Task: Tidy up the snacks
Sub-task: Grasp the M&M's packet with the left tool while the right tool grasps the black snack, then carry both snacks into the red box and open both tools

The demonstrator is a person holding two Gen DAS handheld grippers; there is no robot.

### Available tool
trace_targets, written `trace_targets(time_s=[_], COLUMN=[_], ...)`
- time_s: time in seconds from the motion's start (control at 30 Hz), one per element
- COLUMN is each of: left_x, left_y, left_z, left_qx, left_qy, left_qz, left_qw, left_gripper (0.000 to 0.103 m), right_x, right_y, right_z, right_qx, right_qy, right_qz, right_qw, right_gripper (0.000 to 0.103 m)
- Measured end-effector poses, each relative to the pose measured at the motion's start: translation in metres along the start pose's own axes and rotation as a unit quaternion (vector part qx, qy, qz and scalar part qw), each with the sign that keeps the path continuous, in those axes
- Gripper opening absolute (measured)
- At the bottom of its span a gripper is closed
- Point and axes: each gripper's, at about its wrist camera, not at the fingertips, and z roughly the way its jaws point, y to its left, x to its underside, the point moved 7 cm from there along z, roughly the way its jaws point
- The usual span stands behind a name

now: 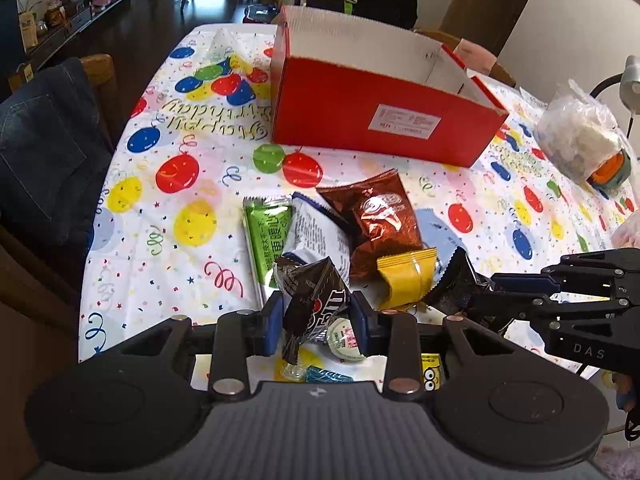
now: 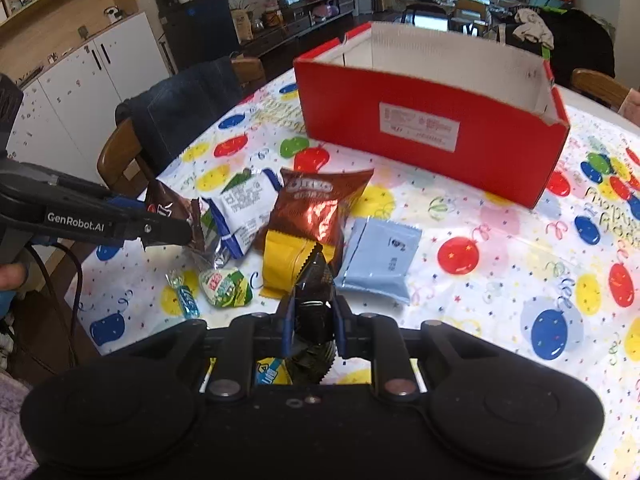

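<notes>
My left gripper (image 1: pixel 316 312) is shut on a dark brown M&M's packet (image 1: pixel 310 300), held just above the table; the left gripper also shows in the right wrist view (image 2: pixel 188 230). My right gripper (image 2: pixel 314 320) is shut on a black snack packet (image 2: pixel 314 312); it shows at the right of the left wrist view (image 1: pixel 476 288). Loose snacks lie between them: a brown Oreo bag (image 1: pixel 376 216), a yellow packet (image 1: pixel 408 276), a white-and-blue packet (image 1: pixel 316 236), a green packet (image 1: pixel 266 232), a light blue packet (image 2: pixel 380 260). An open red box (image 1: pixel 380 120) stands behind them.
A balloon-print tablecloth (image 1: pixel 172 184) covers the table. A round green-and-white candy (image 2: pixel 224 286) and a small blue candy (image 2: pixel 188 300) lie near the front edge. A clear plastic bag (image 1: pixel 576 136) sits at the right. A chair with a denim jacket (image 1: pixel 44 152) stands at the left.
</notes>
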Motion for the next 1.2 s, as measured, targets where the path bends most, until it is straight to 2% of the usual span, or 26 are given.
trace_targets(time_s=[0.3, 0.67, 0.93, 1.2], left_x=[-0.020, -0.075, -0.127, -0.174], left_y=[-0.015, -0.041, -0.060, -0.068], left_z=[-0.018, -0.031, -0.024, 0.001], left_qx=[0.009, 0.012, 0.007, -0.010], left_qy=[-0.023, -0.061, -0.083, -0.081], left_qz=[0.008, 0.029, 0.048, 0.055], left_qw=[0.9997, 0.9976, 0.9954, 0.9952], left_gripper=[0.034, 0.034, 0.034, 0.034], right_x=[-0.024, -0.079, -0.122, -0.161], right_y=[-0.012, -0.044, -0.070, -0.106], right_z=[-0.030, -0.054, -0.051, -0.026], right_qx=[0.011, 0.030, 0.043, 0.052], right_qy=[-0.050, -0.111, -0.137, -0.130], right_qz=[0.020, 0.038, 0.034, 0.052], right_qw=[0.998, 0.993, 0.989, 0.989], right_gripper=[0.018, 0.018, 0.018, 0.018])
